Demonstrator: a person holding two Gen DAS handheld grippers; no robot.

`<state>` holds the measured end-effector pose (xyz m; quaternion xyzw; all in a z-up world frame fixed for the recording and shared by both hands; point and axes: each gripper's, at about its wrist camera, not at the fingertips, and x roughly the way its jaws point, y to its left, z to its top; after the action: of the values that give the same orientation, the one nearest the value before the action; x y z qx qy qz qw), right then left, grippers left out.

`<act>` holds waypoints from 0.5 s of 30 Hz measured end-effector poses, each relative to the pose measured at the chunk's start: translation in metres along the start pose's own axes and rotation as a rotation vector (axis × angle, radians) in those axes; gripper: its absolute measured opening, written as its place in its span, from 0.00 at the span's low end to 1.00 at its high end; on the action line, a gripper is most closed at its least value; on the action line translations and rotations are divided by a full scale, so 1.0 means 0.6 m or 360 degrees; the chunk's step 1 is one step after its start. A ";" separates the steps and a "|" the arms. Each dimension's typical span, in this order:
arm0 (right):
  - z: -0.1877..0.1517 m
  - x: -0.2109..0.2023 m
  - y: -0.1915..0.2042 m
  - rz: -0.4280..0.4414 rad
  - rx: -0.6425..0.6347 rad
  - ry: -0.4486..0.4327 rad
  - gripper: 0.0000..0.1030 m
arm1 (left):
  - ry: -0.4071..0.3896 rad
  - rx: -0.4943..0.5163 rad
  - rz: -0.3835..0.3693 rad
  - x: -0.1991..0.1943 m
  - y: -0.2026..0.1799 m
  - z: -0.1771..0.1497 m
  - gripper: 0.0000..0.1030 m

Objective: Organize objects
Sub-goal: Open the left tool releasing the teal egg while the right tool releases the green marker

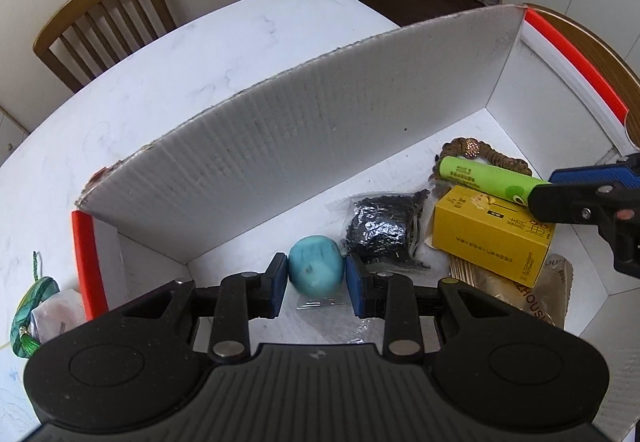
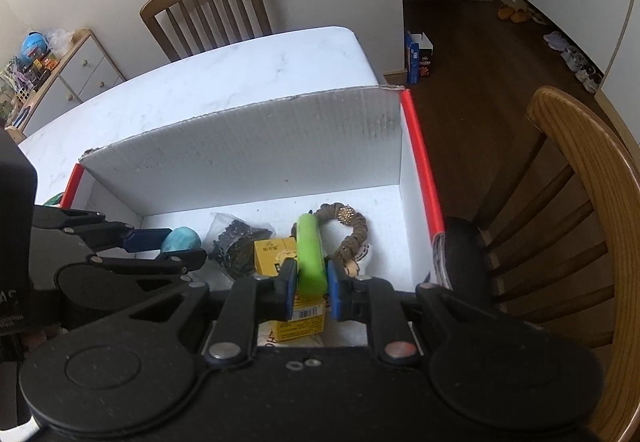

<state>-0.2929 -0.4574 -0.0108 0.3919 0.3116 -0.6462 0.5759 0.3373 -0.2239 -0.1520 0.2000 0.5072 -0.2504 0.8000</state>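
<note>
My left gripper (image 1: 316,284) grasps the blue ball (image 1: 316,269) and my right gripper (image 2: 312,292) the green tube (image 2: 311,258), both low inside the box (image 1: 304,146); neither is let go yet; a green tassel (image 1: 30,316) lies outside, left of my left gripper.

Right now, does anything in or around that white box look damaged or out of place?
Yes. The box's tall white flap has a ragged, torn top edge, worst at its left corner. A green tasselled ornament also lies outside the box on the table, while the other small items sit inside.
</note>
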 end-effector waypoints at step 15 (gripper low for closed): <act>-0.013 -0.022 0.001 0.0024 -0.0068 0.0018 0.22 | -0.0091 -0.0040 -0.0022 -0.044 0.001 -0.014 0.58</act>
<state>-0.2908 -0.4443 -0.0028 0.3856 0.3256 -0.6329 0.5872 0.3224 -0.2131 -0.1315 0.1791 0.4886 -0.2552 0.8149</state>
